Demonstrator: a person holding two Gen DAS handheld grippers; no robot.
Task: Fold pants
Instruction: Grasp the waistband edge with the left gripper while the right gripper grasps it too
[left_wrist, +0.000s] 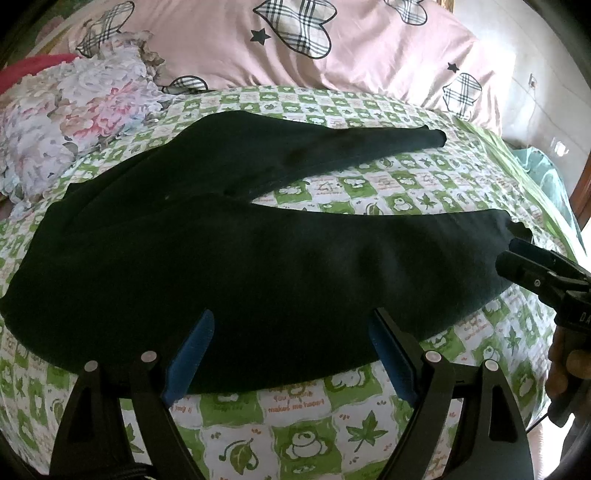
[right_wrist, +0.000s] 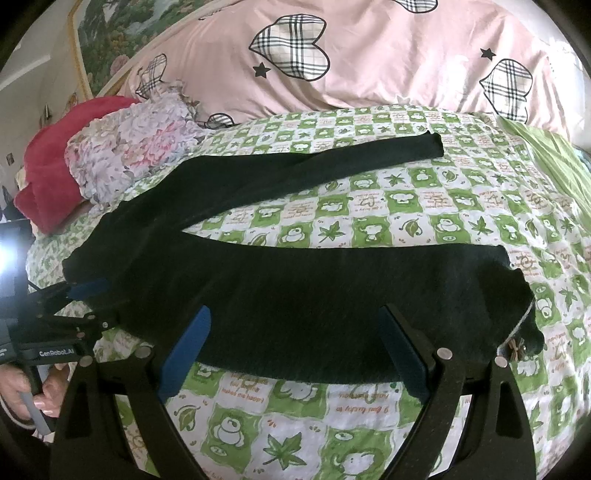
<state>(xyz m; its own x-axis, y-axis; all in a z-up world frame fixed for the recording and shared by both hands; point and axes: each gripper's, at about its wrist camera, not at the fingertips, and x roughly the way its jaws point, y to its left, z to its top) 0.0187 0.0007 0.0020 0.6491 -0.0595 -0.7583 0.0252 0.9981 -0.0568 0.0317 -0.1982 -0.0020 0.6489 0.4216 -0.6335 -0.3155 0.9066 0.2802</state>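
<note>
We are holding both grippers low over the near edge of the bed, and each one's jaws are standing wide apart with nothing between them. The left gripper (left_wrist: 291, 354) is hovering over the near hem side of the pants (left_wrist: 229, 258), its blue pads (left_wrist: 190, 354) framing dark cloth and a strip of bedsheet (left_wrist: 295, 424). The right gripper (right_wrist: 295, 354) is doing likewise further along the same leg; in the left view it is showing at the cuff end (left_wrist: 532, 269), though from there we cannot tell its opening.

The pants are lying flat on the bed, dark, soft and matte, their two legs splayed in a V with open sheet between them. The sheet is a smooth green-and-white check printed with leaves and bears. There is bare sheet in front of the near leg and beyond the far cuff.

Further back, a frilly floral pillow (right_wrist: 129, 155) is lying just beside the waist end, a red cloth (right_wrist: 48, 184) behind it, and a pink quilt (right_wrist: 351, 55) with plaid hearts is piling along the far edge.
</note>
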